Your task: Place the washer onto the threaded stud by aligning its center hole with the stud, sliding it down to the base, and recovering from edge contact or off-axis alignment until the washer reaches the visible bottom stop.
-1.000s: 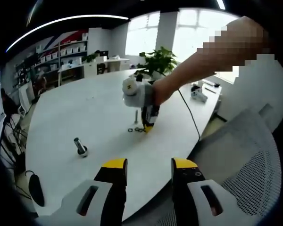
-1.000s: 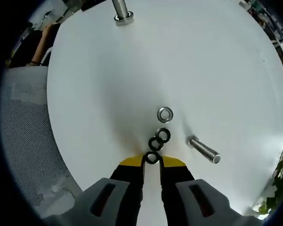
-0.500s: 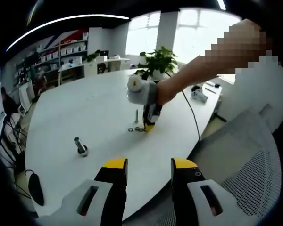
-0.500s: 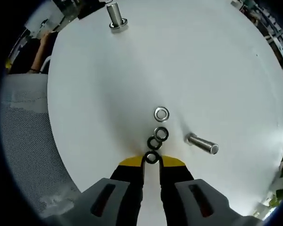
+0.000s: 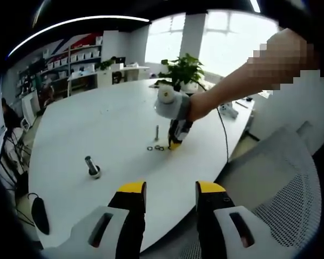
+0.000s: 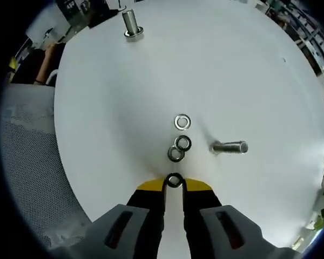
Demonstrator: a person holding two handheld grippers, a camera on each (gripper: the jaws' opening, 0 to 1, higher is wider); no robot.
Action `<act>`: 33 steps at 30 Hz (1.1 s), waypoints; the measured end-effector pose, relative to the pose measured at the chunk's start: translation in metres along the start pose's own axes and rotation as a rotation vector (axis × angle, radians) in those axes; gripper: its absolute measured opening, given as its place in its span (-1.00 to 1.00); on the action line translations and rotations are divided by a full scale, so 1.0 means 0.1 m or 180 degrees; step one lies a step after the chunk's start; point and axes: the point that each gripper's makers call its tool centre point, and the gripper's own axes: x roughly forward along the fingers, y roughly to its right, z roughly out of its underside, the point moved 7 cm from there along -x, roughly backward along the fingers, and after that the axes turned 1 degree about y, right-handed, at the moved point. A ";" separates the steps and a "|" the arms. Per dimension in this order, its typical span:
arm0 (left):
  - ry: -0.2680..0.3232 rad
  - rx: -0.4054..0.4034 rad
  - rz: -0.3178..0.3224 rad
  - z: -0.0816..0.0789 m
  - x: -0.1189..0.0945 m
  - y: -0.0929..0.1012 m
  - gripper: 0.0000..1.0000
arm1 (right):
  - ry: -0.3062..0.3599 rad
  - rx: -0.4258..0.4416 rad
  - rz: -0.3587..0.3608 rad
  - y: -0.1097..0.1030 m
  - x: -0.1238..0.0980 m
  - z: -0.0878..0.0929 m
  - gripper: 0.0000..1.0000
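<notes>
Black washer [image 6: 174, 180] now clear of its neighbours, pinched in right tool [image 6: 174, 186]; left tool [image 5: 164, 193] wide.

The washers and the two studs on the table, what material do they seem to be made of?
The pale washer looks like bright bare steel, silvery with a shine. The two overlapping washers and the held washer show dark rims, perhaps black-coated metal or rubber; I cannot tell. The near stud and the far stud look like polished or plated steel, grey with highlights.
</notes>
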 end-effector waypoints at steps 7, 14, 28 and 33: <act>-0.0005 -0.0007 0.0006 0.01 0.00 0.00 -0.31 | 0.0149 0.0204 0.0046 0.12 -0.18 0.05 -0.75; -0.0026 0.0011 0.0017 0.01 0.00 0.01 -0.31 | 0.0248 0.0202 0.0105 0.19 -0.34 0.02 -0.75; -0.0012 0.0023 -0.0003 0.01 -0.01 0.00 -0.32 | 0.0416 -0.0012 0.0279 0.31 -0.59 -0.29 -0.75; -0.0049 -0.0005 -0.0009 0.02 0.00 -0.01 -0.32 | 0.0358 -0.0195 0.0310 0.32 -0.61 -0.43 -0.75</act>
